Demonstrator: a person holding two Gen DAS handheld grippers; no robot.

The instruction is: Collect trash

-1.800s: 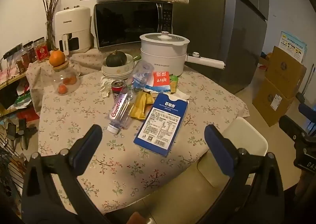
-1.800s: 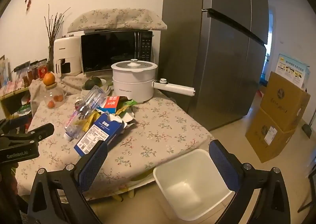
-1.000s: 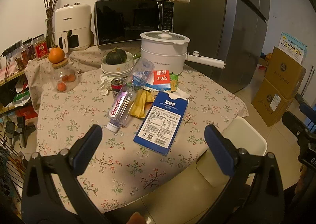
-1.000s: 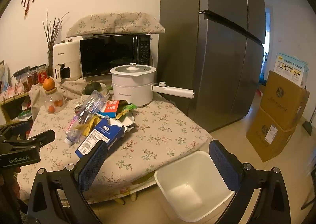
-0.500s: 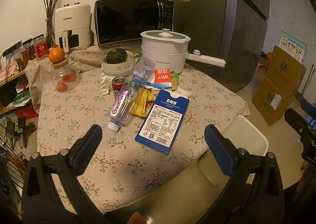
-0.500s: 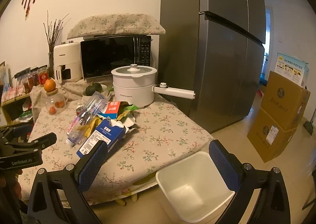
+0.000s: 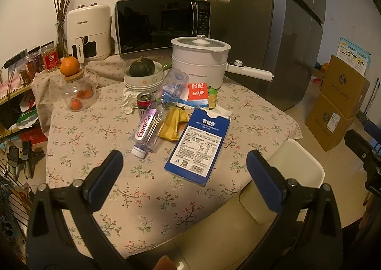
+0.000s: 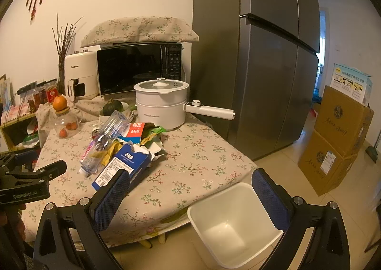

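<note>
Nothing is collected yet: the white bin (image 8: 234, 227) on the floor beside the surface (image 7: 147, 189) sits empty. The blue carton (image 7: 198, 145), plastic bottle (image 7: 150, 127) and wrappers lie heaped mid-surface. Left claw (image 7: 182, 170) and right claw (image 8: 190, 193) both gape wide, holding nothing.

A home kitchen: a tall grey fridge (image 8: 266, 60) stands by the far right corner of the cloth-covered bench (image 7: 250, 122). Behind the bench's far edge sit a microwave (image 7: 162, 27) and an air fryer (image 7: 88, 32), with spice jars (image 7: 47, 59) on a shelf at left.
</note>
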